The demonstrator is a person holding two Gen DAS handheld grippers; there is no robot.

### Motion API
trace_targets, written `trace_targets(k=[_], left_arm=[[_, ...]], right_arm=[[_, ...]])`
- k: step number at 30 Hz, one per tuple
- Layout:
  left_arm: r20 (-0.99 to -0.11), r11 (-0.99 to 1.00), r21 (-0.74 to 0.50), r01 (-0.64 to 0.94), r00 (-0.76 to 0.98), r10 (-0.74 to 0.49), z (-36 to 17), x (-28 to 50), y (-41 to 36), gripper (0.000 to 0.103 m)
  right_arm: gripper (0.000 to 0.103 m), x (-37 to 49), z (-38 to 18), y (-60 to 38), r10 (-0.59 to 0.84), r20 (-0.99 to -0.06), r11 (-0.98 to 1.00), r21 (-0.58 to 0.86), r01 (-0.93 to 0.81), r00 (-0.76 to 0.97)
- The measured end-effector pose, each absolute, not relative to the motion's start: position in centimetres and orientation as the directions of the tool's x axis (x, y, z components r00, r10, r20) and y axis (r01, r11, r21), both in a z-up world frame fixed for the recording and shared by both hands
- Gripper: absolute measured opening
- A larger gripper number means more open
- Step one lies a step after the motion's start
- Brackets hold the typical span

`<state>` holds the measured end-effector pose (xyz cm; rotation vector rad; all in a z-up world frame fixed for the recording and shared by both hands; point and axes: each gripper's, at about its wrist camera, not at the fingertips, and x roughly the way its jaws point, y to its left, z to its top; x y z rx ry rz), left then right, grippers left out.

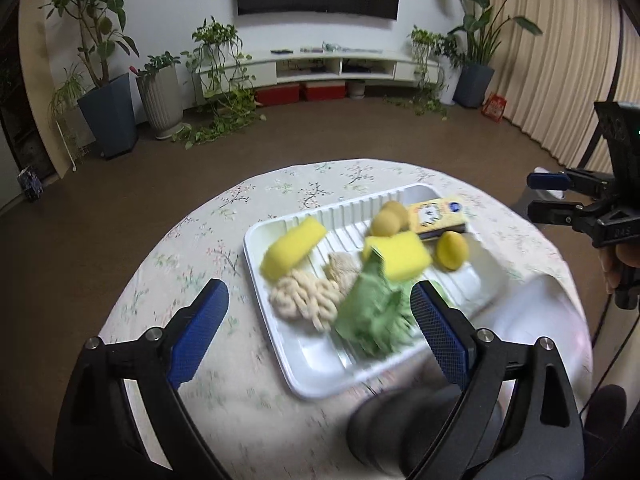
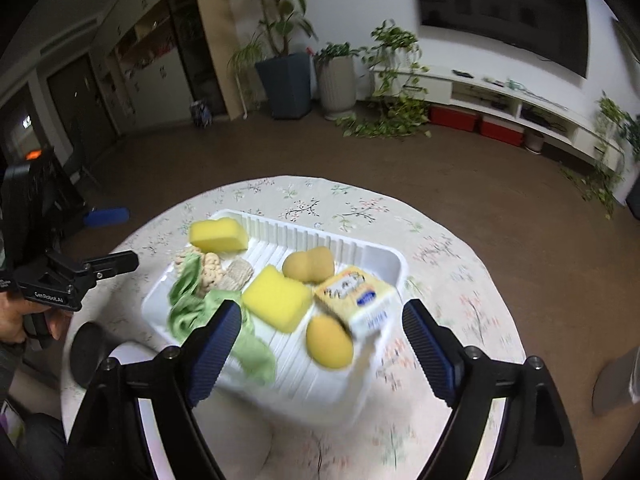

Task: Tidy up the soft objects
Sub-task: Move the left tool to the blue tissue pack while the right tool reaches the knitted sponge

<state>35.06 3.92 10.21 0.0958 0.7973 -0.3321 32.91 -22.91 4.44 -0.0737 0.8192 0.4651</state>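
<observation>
A white ribbed tray (image 1: 320, 372) (image 2: 360, 252) on the round table holds soft things: two yellow sponges (image 1: 292, 246) (image 2: 276, 298), a green cloth (image 1: 372, 312) (image 2: 184, 296), a cream knitted scrubber (image 1: 308, 300) (image 2: 210, 270), beige egg-shaped sponges (image 1: 452, 250) (image 2: 308, 266) and a yellow packet (image 1: 436, 214) (image 2: 360, 296). My left gripper (image 1: 320, 320) is open and empty, above the tray's near end over the cloth. My right gripper (image 2: 320, 344) is open and empty, above the tray's near edge. Each gripper shows at the edge of the other's view (image 1: 548, 196) (image 2: 108, 240).
A round table with a flowered cloth (image 1: 192, 256) (image 2: 440, 264) carries the tray. A dark round object (image 1: 396, 424) (image 2: 90, 352) lies near the table's front edge. Potted plants (image 1: 108, 92), a TV and a low white cabinet (image 1: 340, 64) stand far off.
</observation>
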Motion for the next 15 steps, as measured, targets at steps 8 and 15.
trace_targets(k=[8,15], left_arm=[[-0.645,0.936,-0.070,0.345,0.700,-0.306,10.8,25.8,4.5,0.102],[-0.643,0.911,-0.071,0.406,0.680,-0.353,7.3,17.9,2.0,0.103]], right_arm=[[0.098,25.8,5.2,-26.5,0.398,-0.667,0.909,0.193,-0.370,0.630],[0.103,17.3,1.8,-25.6,0.410,-0.659,0.906,0.216,-0.364,0.631]])
